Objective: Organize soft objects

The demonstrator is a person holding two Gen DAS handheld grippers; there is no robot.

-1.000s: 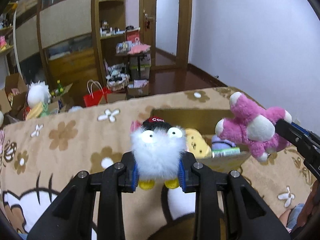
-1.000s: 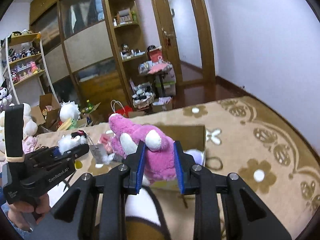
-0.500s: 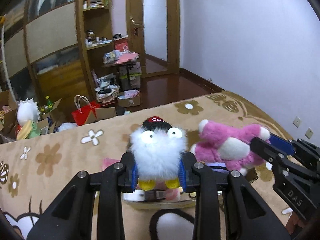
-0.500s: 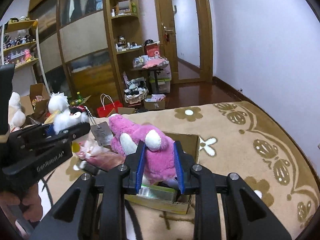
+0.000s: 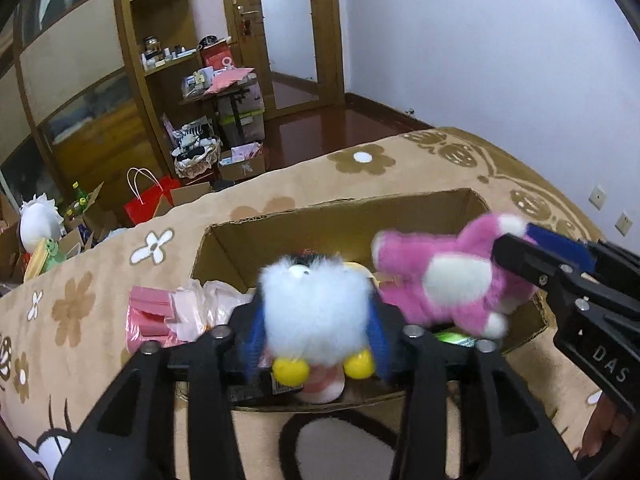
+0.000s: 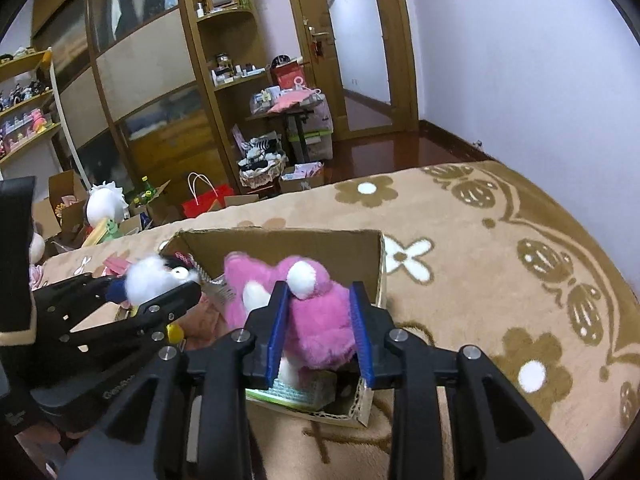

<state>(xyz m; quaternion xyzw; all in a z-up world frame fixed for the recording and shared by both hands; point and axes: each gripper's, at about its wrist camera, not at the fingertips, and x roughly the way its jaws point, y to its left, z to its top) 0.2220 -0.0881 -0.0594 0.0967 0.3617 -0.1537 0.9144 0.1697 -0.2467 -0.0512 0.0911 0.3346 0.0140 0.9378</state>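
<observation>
An open cardboard box [image 5: 340, 204] [image 6: 280, 234] lies on the flowered brown blanket. A white fluffy toy [image 5: 316, 308] [image 6: 150, 278] with yellow feet hangs over the box's near left part, tipped forward and blurred. It sits between the blue pads of my left gripper [image 5: 318, 320] [image 6: 160, 292], whose jaws are opening. A pink plush toy [image 5: 448, 280] [image 6: 316, 312] with white patches hangs over the box's right half, and my right gripper [image 6: 320, 320] [image 5: 540, 256] is shut on it.
Inside the box lie a green-and-white packet [image 6: 296, 392] and other soft items. Pink packets [image 5: 148, 316] lie on the blanket [image 6: 480, 280] left of the box. Beyond the bed edge stand a red bag [image 5: 148, 200], cartons, a white plush [image 5: 38, 220] and wooden shelves.
Both grippers came forward and down until their toys hang over the box. The left jaws have spread and the white toy has tipped forward. The pink toy stays gripped.
</observation>
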